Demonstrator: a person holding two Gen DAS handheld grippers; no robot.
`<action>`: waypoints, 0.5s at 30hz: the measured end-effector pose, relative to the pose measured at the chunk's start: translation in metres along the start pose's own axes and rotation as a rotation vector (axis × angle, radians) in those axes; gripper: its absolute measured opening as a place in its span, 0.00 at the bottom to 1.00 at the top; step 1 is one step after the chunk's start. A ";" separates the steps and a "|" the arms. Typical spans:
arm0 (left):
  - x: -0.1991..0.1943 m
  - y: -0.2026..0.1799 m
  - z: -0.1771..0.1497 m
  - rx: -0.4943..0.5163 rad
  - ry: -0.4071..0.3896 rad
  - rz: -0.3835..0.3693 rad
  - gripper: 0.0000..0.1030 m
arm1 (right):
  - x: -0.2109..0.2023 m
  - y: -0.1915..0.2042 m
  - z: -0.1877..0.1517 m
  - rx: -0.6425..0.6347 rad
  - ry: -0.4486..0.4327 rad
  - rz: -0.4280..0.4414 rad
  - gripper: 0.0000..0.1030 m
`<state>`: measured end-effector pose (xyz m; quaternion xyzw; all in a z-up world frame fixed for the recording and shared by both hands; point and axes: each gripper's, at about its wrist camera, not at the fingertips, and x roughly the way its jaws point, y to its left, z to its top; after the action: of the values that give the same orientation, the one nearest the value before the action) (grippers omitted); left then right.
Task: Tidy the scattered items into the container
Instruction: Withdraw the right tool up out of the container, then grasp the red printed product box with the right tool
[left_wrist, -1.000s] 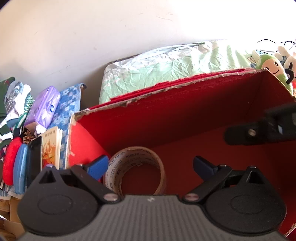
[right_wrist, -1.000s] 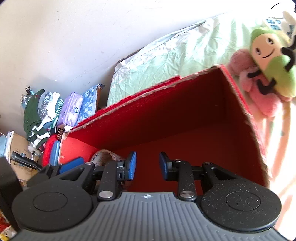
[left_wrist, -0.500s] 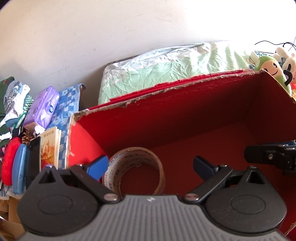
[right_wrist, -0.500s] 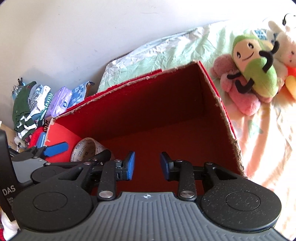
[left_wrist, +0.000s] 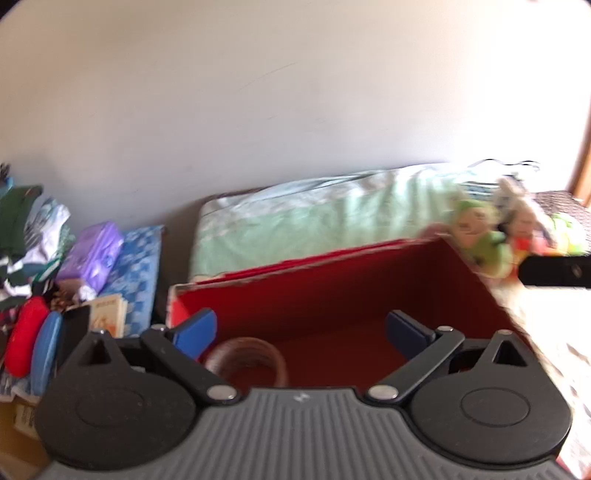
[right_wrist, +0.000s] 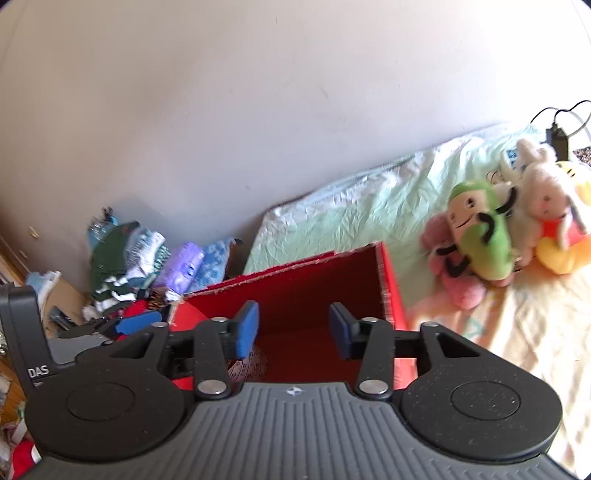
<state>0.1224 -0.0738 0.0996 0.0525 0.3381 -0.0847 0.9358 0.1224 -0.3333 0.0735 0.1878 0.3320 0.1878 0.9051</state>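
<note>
Left gripper (left_wrist: 299, 332) wide open, right gripper (right_wrist: 293, 328) partly open

bed (right_wrist: 498, 332) with pale patterned sheet, red box (right_wrist: 388, 291) sitting on it, plush toys (right_wrist: 480, 236) clustered right of box, green pillow (right_wrist: 351, 206) against wall

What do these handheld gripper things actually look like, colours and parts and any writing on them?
Each one, the left gripper and the right gripper, has a grey ribbed body, two round black discs, black link arms with silver rivets, and blue finger pads. A small emblem marks the grey body. The left unit's black block, seen from the right camera, reads DAS in white. No cables or sleeves show.
</note>
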 end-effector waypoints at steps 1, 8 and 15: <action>-0.009 -0.006 -0.003 0.018 -0.006 -0.027 0.96 | -0.009 -0.005 -0.001 -0.016 0.002 -0.017 0.48; -0.023 -0.040 -0.039 0.004 0.120 -0.190 0.93 | -0.035 -0.034 -0.039 -0.082 0.127 -0.099 0.58; -0.031 -0.099 -0.084 0.031 0.269 -0.402 0.89 | -0.020 -0.042 -0.079 -0.156 0.329 -0.070 0.60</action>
<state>0.0272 -0.1541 0.0510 0.0091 0.4620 -0.2665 0.8458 0.0642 -0.3620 0.0087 0.0719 0.4662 0.2095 0.8565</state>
